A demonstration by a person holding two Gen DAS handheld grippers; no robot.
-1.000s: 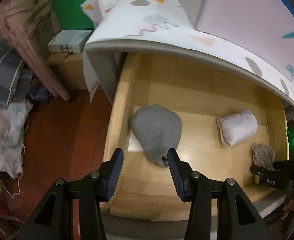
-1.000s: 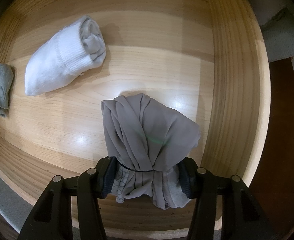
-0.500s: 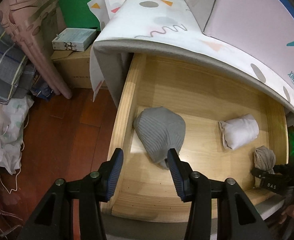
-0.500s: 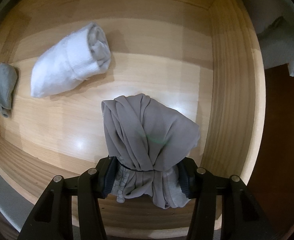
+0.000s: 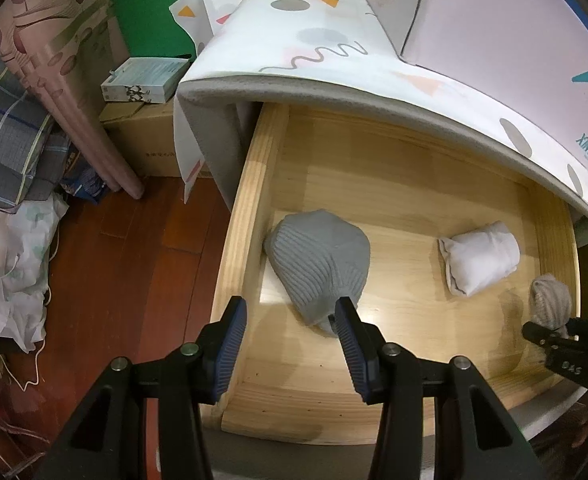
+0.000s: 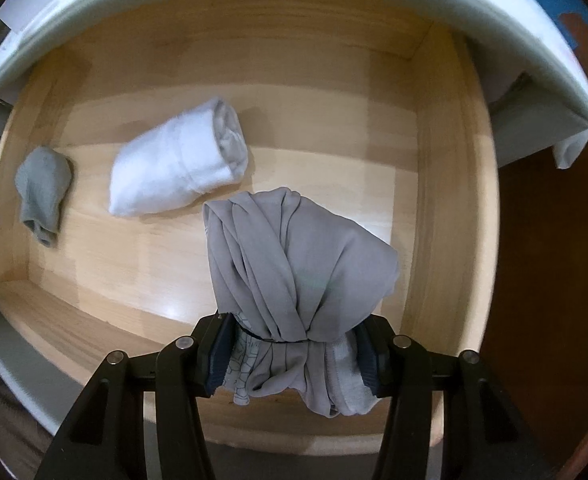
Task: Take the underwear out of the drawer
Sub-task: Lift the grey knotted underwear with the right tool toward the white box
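- "XINCO" is running in teal letters along the patterned cloth (image 5: 393, 68), at its edge over the drawer (image 5: 250, 200).
- "04S" (roughly legible) is showing on the right gripper (image 5: 553, 330), beside that drawer's right wall.

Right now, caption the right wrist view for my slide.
Right gripper shut on grey underwear, over a wooden drawer holding a white roll and a grey sock.

The open wooden drawer (image 5: 250, 216) carries two bundles on its pale plank bottom. A grey ribbed knit bundle (image 5: 319, 264) lies near the left wall, and a rolled white cloth (image 5: 479, 256) lies well apart from it toward the right. A patterned white cover (image 5: 333, 60) overhangs the drawer's back. The drawer stands over a dark red wooden floor (image 5: 126, 272).
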